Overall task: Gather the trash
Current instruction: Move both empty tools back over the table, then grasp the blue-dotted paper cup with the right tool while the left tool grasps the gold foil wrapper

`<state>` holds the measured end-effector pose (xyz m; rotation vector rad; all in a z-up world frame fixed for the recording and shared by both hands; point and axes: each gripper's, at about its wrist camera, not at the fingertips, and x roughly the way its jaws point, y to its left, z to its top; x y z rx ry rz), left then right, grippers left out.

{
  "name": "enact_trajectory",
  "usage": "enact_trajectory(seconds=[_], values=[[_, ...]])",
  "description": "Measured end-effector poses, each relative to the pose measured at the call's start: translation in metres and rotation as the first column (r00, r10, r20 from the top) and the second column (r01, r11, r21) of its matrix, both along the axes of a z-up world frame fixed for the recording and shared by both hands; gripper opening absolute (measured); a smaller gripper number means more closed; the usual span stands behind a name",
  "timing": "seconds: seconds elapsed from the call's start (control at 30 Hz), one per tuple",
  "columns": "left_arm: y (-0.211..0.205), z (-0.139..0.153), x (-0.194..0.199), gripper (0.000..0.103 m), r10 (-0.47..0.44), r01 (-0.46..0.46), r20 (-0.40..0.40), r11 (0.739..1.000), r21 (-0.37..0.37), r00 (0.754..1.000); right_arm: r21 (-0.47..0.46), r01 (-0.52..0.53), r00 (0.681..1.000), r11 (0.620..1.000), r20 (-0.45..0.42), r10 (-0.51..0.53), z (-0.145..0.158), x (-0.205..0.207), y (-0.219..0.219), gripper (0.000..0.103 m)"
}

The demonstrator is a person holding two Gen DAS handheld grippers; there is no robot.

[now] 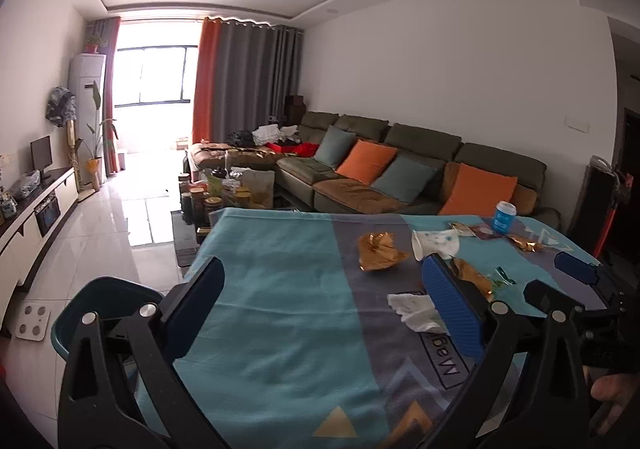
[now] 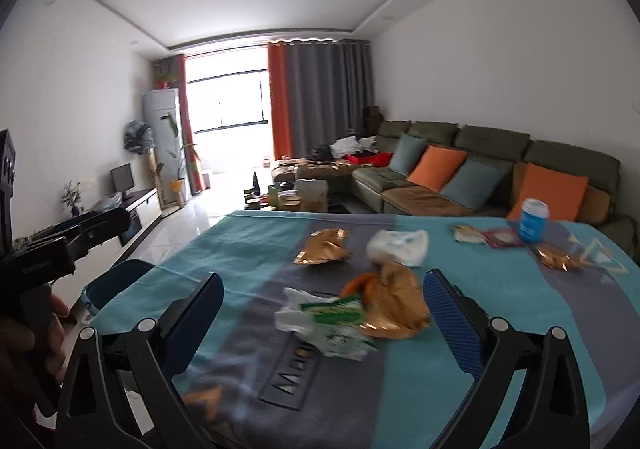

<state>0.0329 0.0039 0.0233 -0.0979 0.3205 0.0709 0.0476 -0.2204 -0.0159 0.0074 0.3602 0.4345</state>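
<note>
You've got a matt woven cloth [image 1: 280,289] over the table, teal & grey, soft-looking w/ faint creases. On it: crinkled gold foil wrapper [image 1: 378,251], shiny, catching light; a 2nd foil piece [image 2: 394,309] in the right wrist view, same glossy metallic look. White tissue [image 1: 414,309] near you is crumpled paper, matt. Green-white wrapper [image 2: 340,323] looks like thin glossy plastic film, blurred. Blue cup [image 1: 503,217] at far right, smooth, prob. paper or plastic, can't tell. Your left gripper [image 1: 324,309]: matt black plastic frame, bright metal rivets, blue ribbed pads [image 1: 452,309]. Floor tiles [image 1: 120,233] far left: polished, mirror-glossy.
</note>
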Motion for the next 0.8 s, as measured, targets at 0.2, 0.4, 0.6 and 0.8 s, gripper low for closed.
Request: enact_trajectory(seconds=[0.2, 0.4, 0.6, 0.8], values=[[-0.004, -0.003, 0.004, 0.098, -0.022, 0.022, -0.004, 1.0, -0.001, 1.0, -0.014, 0.056, 0.998, 0.998, -0.032, -0.056, -0.01, 0.002, -0.02, 0.096], [-0.018, -0.006, 0.009, 0.098, -0.059, 0.059, -0.004, 0.998, 0.025, 0.998, -0.009, 0.089, 0.995, 0.996, -0.05, -0.089, -0.013, 0.005, -0.034, 0.096], [-0.03, -0.012, 0.02, 0.098, -0.102, 0.103, -0.024, 0.994, 0.042, 0.994, -0.007, 0.118, 0.989, 0.993, -0.085, -0.118, -0.02, 0.016, -0.044, 0.096], [-0.041, -0.021, 0.038, 0.098, -0.147, 0.149, -0.052, 0.988, 0.05, 0.988, -0.017, 0.149, 0.982, 0.989, -0.119, -0.15, -0.026, 0.037, -0.056, 0.096]])
